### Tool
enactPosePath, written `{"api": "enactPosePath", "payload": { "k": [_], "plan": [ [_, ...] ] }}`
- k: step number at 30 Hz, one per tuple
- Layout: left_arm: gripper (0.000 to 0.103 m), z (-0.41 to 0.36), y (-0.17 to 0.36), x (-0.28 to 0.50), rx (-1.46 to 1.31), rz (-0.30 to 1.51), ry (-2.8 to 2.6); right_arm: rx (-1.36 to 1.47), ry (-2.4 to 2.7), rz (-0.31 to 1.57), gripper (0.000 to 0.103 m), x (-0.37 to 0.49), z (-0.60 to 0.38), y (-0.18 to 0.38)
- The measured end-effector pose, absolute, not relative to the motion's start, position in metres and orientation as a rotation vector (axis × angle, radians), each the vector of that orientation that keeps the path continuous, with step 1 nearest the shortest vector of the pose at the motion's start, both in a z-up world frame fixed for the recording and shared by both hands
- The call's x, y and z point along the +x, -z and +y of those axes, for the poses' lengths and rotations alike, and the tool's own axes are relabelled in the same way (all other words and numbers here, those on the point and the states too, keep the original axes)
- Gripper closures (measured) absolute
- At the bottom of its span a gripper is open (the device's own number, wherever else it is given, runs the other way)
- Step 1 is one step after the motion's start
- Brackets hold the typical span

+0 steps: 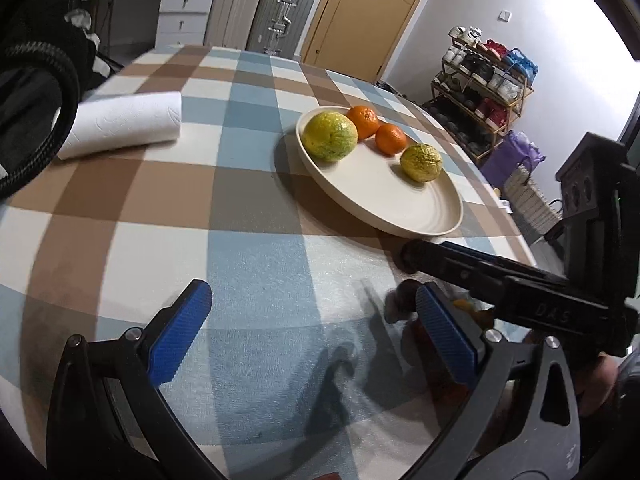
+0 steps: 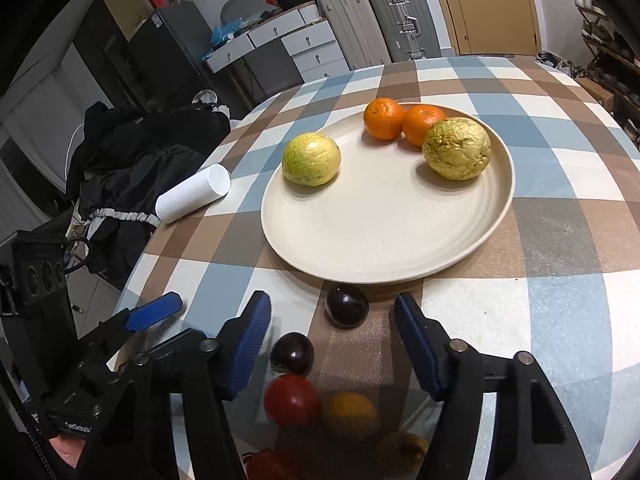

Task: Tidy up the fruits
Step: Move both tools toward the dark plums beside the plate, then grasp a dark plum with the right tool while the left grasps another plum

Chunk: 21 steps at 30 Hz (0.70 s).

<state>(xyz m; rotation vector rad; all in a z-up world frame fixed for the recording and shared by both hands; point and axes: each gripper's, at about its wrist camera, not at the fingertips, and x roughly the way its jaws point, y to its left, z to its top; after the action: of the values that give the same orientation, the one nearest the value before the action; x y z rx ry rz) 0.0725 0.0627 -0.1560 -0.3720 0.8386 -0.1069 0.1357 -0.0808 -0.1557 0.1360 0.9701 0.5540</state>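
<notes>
Checked cloth in blue, brown and white covers the table (image 2: 560, 208), with suitcases (image 2: 376, 20) and drawers behind it. On the cream plate (image 2: 384, 240) sit two oranges (image 2: 384, 118) touching each other, a wrinkled yellow fruit (image 2: 456, 148) against one of them, and a smoother yellow-green fruit (image 2: 312, 158) apart on the left. Near the plate's front rim lie two dark plums (image 2: 347, 306), then a red fruit (image 2: 292, 400) and another orange one (image 2: 352, 412). The right gripper (image 2: 332, 344) hangs over these with fingers spread wide, holding nothing. The left gripper (image 1: 312, 336) is likewise spread and empty above bare cloth. A paper towel roll (image 1: 124, 124) lies on its side.
</notes>
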Motion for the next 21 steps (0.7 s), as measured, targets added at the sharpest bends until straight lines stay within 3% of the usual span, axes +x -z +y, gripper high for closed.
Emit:
{"api": "enactPosePath", "payload": {
  "k": [6,15,21],
  "plan": [
    [0.001,0.065,0.159,0.075,-0.407,0.841,0.132,0.103,-0.519,0.975,0.056,0.137,-0.077,0.158],
    [0.001,0.069,0.16,0.074,-0.401,0.852,0.107,0.116,-0.522,0.999,0.077,0.139,-0.08,0.163],
    [0.001,0.069,0.158,0.074,-0.4,0.855,0.102,0.168,-0.514,0.978,0.079,0.135,-0.092,0.163]
  ]
}}
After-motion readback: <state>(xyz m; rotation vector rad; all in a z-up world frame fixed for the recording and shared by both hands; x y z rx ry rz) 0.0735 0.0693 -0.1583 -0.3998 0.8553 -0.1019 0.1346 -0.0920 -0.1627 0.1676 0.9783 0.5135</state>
